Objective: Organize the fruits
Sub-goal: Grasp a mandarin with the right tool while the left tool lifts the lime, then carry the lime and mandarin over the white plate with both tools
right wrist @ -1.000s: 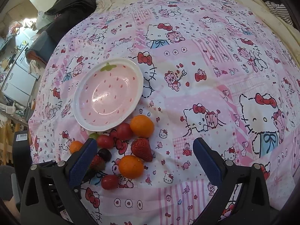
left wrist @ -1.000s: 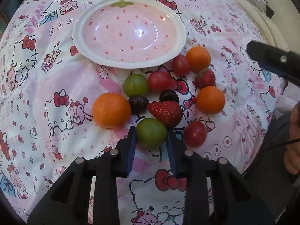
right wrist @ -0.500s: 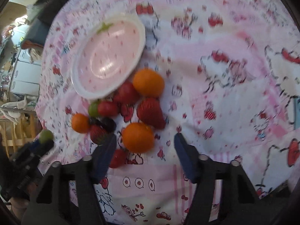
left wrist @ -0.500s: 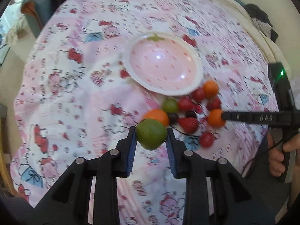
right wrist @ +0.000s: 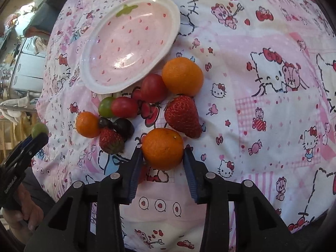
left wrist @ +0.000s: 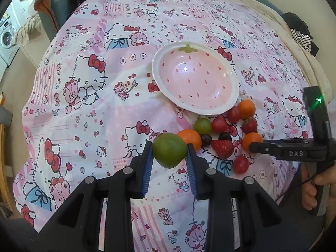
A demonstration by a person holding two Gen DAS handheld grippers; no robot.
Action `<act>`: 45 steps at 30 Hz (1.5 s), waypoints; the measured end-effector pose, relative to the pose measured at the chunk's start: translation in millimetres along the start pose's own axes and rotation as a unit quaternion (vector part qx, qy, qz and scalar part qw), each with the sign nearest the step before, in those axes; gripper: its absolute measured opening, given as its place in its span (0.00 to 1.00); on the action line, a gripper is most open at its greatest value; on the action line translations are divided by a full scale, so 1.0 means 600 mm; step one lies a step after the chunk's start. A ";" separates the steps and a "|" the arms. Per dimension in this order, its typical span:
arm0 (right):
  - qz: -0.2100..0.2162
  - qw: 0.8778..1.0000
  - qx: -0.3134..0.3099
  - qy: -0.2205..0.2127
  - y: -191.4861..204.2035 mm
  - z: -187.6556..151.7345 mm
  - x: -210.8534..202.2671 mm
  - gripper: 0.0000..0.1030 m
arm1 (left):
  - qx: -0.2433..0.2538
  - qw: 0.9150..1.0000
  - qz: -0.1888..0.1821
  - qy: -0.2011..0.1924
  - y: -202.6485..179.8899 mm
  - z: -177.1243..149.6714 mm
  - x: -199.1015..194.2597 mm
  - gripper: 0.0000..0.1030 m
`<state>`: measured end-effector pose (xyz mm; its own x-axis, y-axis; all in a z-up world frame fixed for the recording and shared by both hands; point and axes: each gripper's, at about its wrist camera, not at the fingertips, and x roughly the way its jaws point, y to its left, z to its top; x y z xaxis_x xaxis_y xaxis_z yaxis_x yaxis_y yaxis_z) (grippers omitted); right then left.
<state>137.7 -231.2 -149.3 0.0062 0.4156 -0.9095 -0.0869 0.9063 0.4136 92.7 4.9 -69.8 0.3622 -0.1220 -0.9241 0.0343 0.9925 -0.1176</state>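
Note:
My left gripper [left wrist: 169, 157] is shut on a green fruit [left wrist: 169, 150] and holds it high above the cloth, left of the fruit pile. It also shows in the right wrist view [right wrist: 38, 130]. My right gripper [right wrist: 162, 157] has its jaws on both sides of an orange [right wrist: 162, 148] that rests on the cloth; whether the pads press it is unclear. The pink strawberry-pattern plate [left wrist: 196, 79] [right wrist: 130, 50] holds nothing. Beside it lie two more oranges [right wrist: 182, 76] [right wrist: 87, 124], strawberries [right wrist: 182, 115], red fruits [right wrist: 153, 88], a green fruit [right wrist: 105, 106] and dark grapes [right wrist: 124, 126].
A pink cartoon-print cloth [left wrist: 94, 105] covers the surface. A cream blanket [left wrist: 273, 21] and dark clothing [left wrist: 300, 31] lie at the far right edge. A chair [left wrist: 48, 6] and a washing machine [left wrist: 7, 37] stand beyond the left edge.
My left gripper lifted the green fruit off the cloth and rose well above the pile. My right gripper came down and narrowed its jaws around the near orange.

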 end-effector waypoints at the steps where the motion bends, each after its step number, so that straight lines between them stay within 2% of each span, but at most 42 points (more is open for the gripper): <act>1: -0.001 1.000 -0.003 -0.002 0.001 -0.001 -0.003 0.39 | -0.001 1.000 0.004 -0.003 0.002 -0.001 -0.001 0.26; 9: 0.057 0.996 -0.019 -0.058 0.015 -0.016 -0.063 0.39 | -0.001 0.999 0.027 -0.032 0.007 -0.005 -0.021 0.26; 16: 0.111 0.981 -0.020 -0.161 0.021 -0.009 -0.140 0.39 | 0.006 0.997 0.036 -0.067 0.000 0.026 -0.055 0.26; 19: 0.114 0.972 -0.017 -0.204 0.015 0.007 -0.170 0.39 | 0.012 0.996 0.037 -0.081 -0.001 0.051 -0.065 0.26; 23: 0.108 0.965 -0.011 -0.239 0.006 0.031 -0.197 0.39 | 0.021 0.995 0.044 -0.091 -0.003 0.084 -0.068 0.26; 33: 0.108 0.958 -0.015 -0.266 0.000 0.110 -0.209 0.39 | 0.030 0.993 0.043 -0.103 -0.010 0.174 -0.039 0.26; 45: 0.086 0.970 -0.029 -0.227 0.005 0.219 -0.136 0.39 | 0.063 0.993 0.031 -0.094 -0.033 0.230 0.048 0.26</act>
<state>267.7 -252.2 -68.4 0.4242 0.5622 -0.7099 -0.1811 0.8208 0.5417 230.9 -16.6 -43.9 0.5336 -0.0687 -0.8430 0.1188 0.9929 -0.0057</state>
